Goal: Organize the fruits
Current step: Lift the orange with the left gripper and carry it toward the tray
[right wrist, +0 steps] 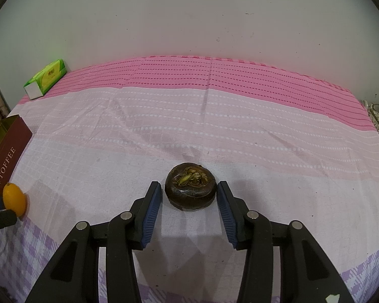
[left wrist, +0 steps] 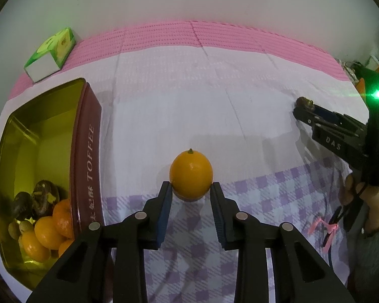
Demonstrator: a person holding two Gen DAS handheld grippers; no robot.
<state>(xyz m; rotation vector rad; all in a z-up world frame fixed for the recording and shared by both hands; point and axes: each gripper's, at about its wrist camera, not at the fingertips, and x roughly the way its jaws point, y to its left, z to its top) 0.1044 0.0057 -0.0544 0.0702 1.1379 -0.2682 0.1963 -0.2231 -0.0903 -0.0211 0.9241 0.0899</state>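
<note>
- Left claw point(left wrist: 190, 185) is pinching the orange point(left wrist: 190, 174). Both blue ribbed pads point(left wrist: 164, 212) sit against its sides, near the middle of the table, where the cloth's purple checks begin.
- The orange is smooth, glossy and a bit egg-shaped. Its little green stem nub points to the far side, away from my claw, so the long axis runs near to far.
- Right claw point(right wrist: 189, 184) is closed on the dark brown fruit point(right wrist: 190, 197), well off to the right. The right pad touches for sure, and the left looks like it does too.
- That fruit is squat and round like a puck, with a shiny skin. Its dry, ragged, yellowish crown faces up, so it's lying flat and wide.
- The cloth point(left wrist: 176, 101) is thin woven stuff: a pink dotted band at the far edge, pale pink in the middle, lilac checks near me.
- The toffee tin point(left wrist: 84, 151) is at the left, maroon outside and gold metal inside. It holds more oranges and dark fruits piled at its near end.
- A green tissue pack point(left wrist: 51, 53) sits at the far left, by the plain wall point(right wrist: 189, 25).
- Nothing lies between the orange and the tin.
- A hand point(left wrist: 371, 202) grips the right claw's handle, with a pink ribbon point(left wrist: 327, 227) beside it.
</note>
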